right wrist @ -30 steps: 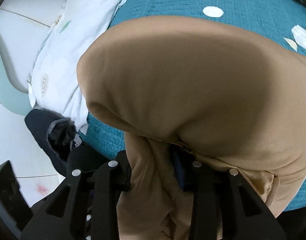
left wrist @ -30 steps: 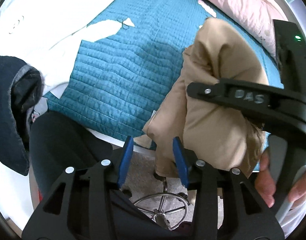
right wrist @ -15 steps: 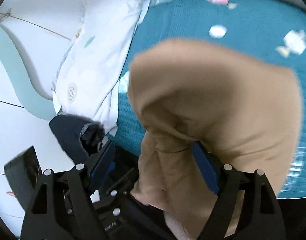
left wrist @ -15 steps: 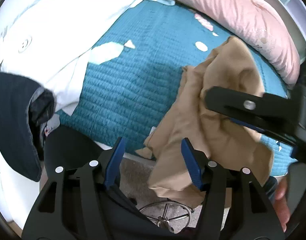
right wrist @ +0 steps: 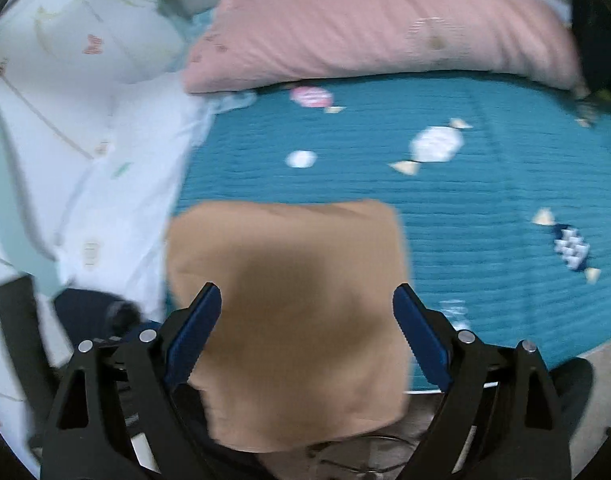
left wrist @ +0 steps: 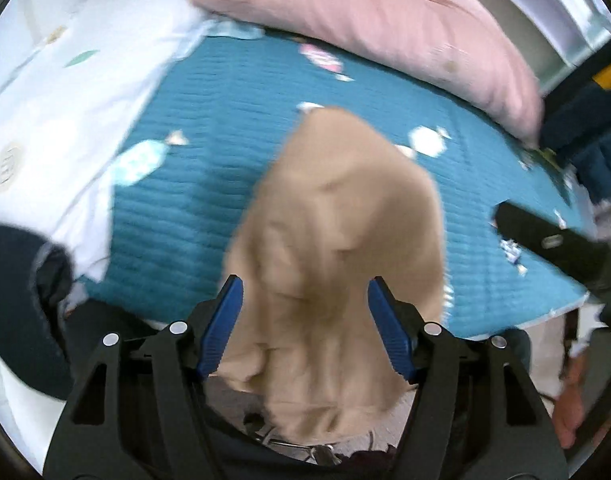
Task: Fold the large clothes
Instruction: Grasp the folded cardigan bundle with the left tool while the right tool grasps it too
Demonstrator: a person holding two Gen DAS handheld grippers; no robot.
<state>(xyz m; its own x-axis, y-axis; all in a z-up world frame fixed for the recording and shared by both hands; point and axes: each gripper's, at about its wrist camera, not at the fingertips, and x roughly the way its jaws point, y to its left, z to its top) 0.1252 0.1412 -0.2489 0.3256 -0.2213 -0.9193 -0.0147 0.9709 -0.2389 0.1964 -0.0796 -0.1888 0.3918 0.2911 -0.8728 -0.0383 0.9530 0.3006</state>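
Across the teal quilted bed (right wrist: 485,200) the tan garment (right wrist: 289,300) lies bunched at the near edge, released, so with both hand-held grippers, left (left wrist: 301,328) and right (right wrist: 307,334), just opened wide and empty, we should spread it flat before folding.

We are in a bedroom at home. Ahead of the left tool (left wrist: 301,320) lies a bed under a teal quilted bedspread (left wrist: 209,184) printed with pastel candy shapes. Beyond that, at the far side of the bed, rests a long pink pillow (left wrist: 385,20), and off to the left of the tool we see white bedding (left wrist: 57,92) with small printed motifs. From the right tool (right wrist: 307,330) the far wall (right wrist: 65,20) to the left carries childlike drawings, a butterfly among them. A tan garment (right wrist: 289,312) lies on the near edge of the bed, just ahead of the tool, and dark clothing (left wrist: 13,300) is heaped at its left.
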